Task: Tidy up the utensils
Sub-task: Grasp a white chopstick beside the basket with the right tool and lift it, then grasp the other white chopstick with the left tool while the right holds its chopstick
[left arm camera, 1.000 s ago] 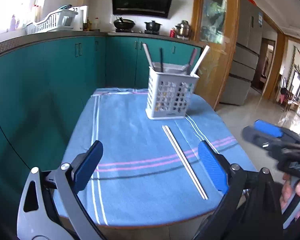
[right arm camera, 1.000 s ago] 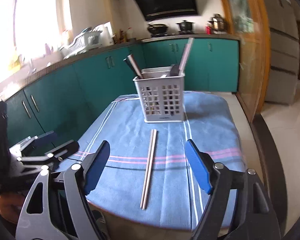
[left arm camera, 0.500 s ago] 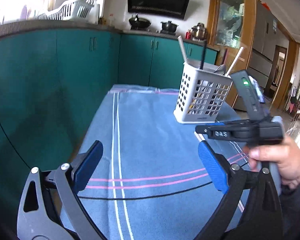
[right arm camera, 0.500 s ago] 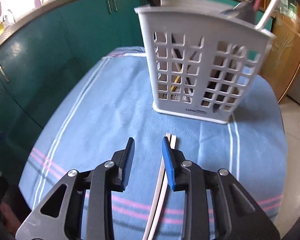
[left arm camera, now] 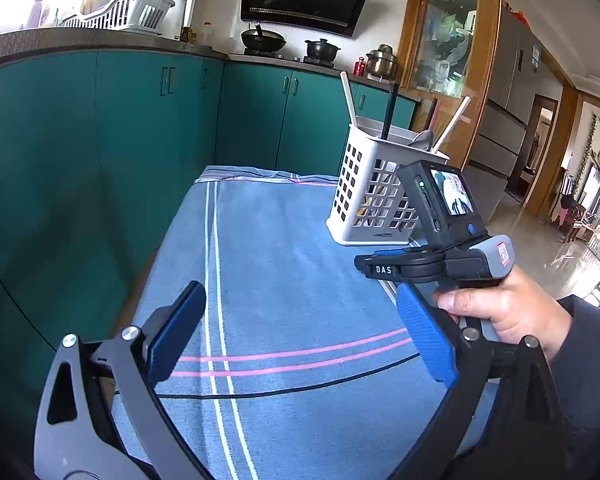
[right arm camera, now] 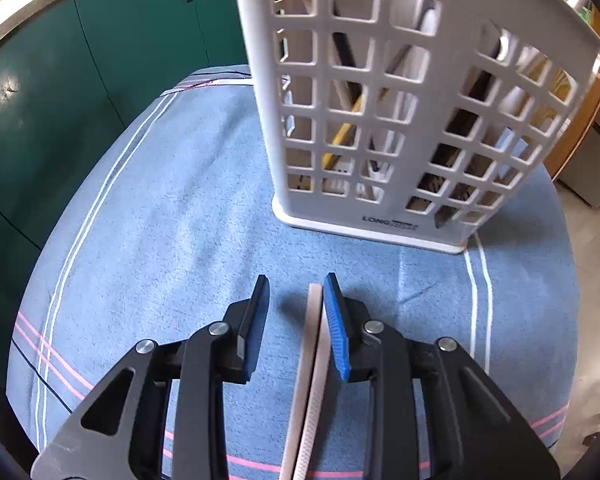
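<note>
Right gripper (right arm camera: 294,322) is down low over the blue cloth (right arm camera: 172,216), just in front of the white caddy (right arm camera: 412,92). Its jaws are partly open, with a gap between the blue pads (right arm camera: 336,332). The chopsticks (right arm camera: 310,368), a pale pair lying side by side on the cloth, run between the jaws and sit right up against the right-hand pad. The left pad is clear of them, so nothing is clamped. Their far tips stop short of the caddy's base, with a strip of bare cloth between.

The caddy stands upright on the cloth and already has utensils in it. Through the grid holes you can make out dark handles, a yellow one and some pale sticks, though it's hard to tell exactly what each is. From the left view, the caddy (left arm camera: 374,196) has a couple of white handles, a black stick and a spoon bowl poking out the top.

Left gripper (left arm camera: 300,330) hangs above the near part of the cloth (left arm camera: 284,280), jaws wide open, holding nothing. Off to its right you can see the hand (left arm camera: 508,308) holding the right gripper (left arm camera: 384,270), whose camera screen is lit. The chopsticks are mostly hidden behind it in that view.

Teal cabinets (left arm camera: 100,140) run along behind the table.
</note>
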`<state>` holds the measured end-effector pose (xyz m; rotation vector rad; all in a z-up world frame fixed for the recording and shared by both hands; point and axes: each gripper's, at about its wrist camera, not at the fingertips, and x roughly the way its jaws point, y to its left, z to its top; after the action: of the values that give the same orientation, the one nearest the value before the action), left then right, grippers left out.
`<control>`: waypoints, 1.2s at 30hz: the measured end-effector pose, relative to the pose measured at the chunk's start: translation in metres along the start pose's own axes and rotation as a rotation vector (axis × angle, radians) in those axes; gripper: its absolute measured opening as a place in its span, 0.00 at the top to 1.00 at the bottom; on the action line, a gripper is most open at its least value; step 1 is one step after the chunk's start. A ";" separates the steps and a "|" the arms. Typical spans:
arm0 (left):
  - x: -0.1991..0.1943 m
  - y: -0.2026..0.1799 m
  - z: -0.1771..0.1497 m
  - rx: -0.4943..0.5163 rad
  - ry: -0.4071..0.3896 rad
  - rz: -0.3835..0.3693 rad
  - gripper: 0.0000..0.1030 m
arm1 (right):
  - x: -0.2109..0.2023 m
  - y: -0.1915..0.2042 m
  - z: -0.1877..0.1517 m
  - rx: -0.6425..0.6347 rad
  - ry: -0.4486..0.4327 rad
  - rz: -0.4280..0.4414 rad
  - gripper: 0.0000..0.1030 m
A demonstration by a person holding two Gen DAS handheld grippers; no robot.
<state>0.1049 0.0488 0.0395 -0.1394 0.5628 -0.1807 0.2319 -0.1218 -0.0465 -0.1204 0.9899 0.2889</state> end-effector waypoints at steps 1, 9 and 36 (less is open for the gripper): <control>-0.001 0.000 0.000 -0.002 -0.001 0.002 0.08 | 0.001 0.002 0.001 -0.009 0.004 -0.002 0.71; 0.000 0.002 -0.002 -0.012 0.008 0.005 0.08 | 0.016 0.010 0.008 0.006 0.038 -0.033 0.73; 0.186 -0.102 0.024 -0.062 0.448 0.062 0.20 | -0.063 -0.119 -0.012 0.197 -0.104 0.085 0.94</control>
<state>0.2590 -0.0872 -0.0182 -0.1421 1.0187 -0.1337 0.2247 -0.2497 -0.0035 0.1155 0.9160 0.2708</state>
